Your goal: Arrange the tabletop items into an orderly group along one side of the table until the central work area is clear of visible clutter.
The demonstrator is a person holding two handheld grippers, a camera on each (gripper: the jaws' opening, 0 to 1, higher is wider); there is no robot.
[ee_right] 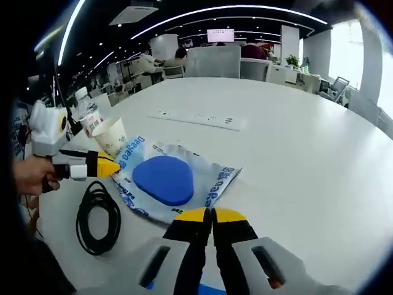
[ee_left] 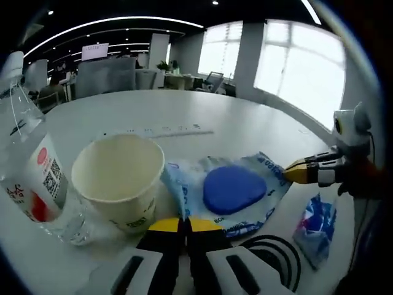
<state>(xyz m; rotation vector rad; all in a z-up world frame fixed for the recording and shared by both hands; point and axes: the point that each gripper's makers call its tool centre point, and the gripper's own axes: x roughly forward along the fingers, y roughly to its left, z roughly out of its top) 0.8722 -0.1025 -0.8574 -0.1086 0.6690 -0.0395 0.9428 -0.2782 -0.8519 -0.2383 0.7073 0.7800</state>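
A flat blue-and-white wipes packet (ee_left: 236, 190) with a blue lid lies on the white table (ee_left: 202, 117). My left gripper (ee_left: 184, 224) is shut, with its yellow tips at the packet's near edge, beside a paper cup (ee_left: 120, 178). A clear water bottle (ee_left: 24, 166) stands left of the cup. My right gripper (ee_left: 293, 172) comes in from the right, its tips by the packet's far corner. In the right gripper view, the right gripper (ee_right: 206, 215) is shut at the edge of the packet (ee_right: 163, 179), and the left gripper (ee_right: 110, 166) sits opposite, near the cup (ee_right: 110, 135).
A coiled black cable (ee_right: 98, 215) lies by the packet, and a small blue sachet (ee_left: 316, 227) lies further right. A white power strip (ee_right: 196, 118) sits mid-table. A hand (ee_right: 31, 175) holds the left gripper. Office desks and chairs stand beyond the table.
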